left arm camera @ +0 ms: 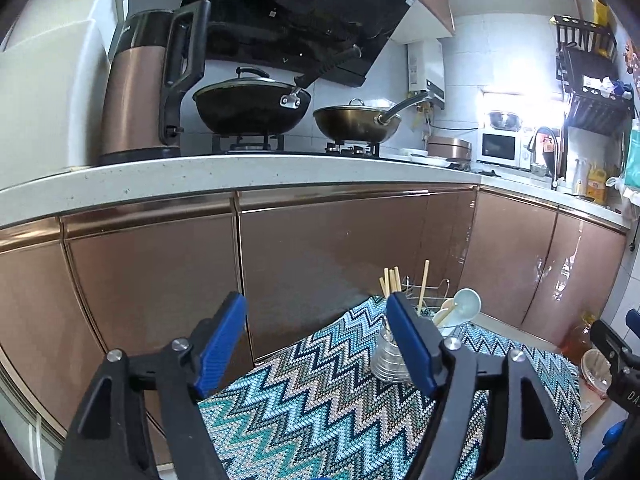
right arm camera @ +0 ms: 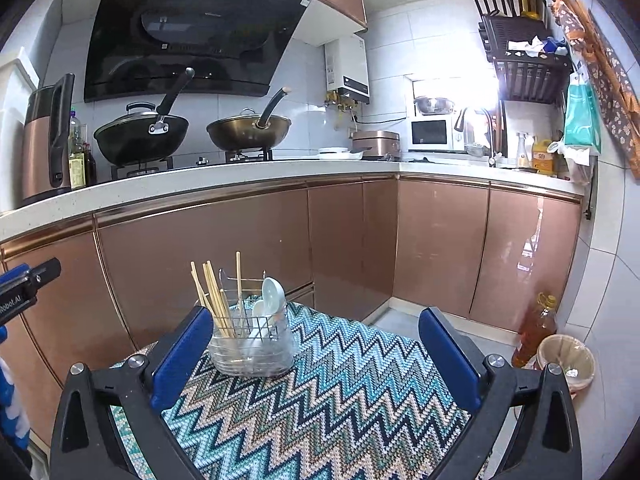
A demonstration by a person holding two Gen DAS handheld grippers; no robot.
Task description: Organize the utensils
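Observation:
A clear utensil holder with a wire rack (right arm camera: 252, 344) stands on a zigzag-patterned cloth (right arm camera: 340, 392). It holds several wooden chopsticks (right arm camera: 212, 292) and white spoons (right arm camera: 273, 292), all upright. In the left wrist view the holder (left arm camera: 390, 356) is partly hidden behind my right finger, with chopsticks (left arm camera: 391, 280) and a spoon (left arm camera: 467, 302) showing above. My left gripper (left arm camera: 316, 308) is open and empty, above the cloth's near left part. My right gripper (right arm camera: 316, 320) is open and empty, just short of the holder.
Brown cabinet doors (right arm camera: 224, 252) stand behind the cloth under a white counter (right arm camera: 240, 176) with two woks, a kettle (left arm camera: 140, 88) and a microwave. An oil bottle (right arm camera: 536, 332) and a bin (right arm camera: 568, 360) sit on the floor at the right.

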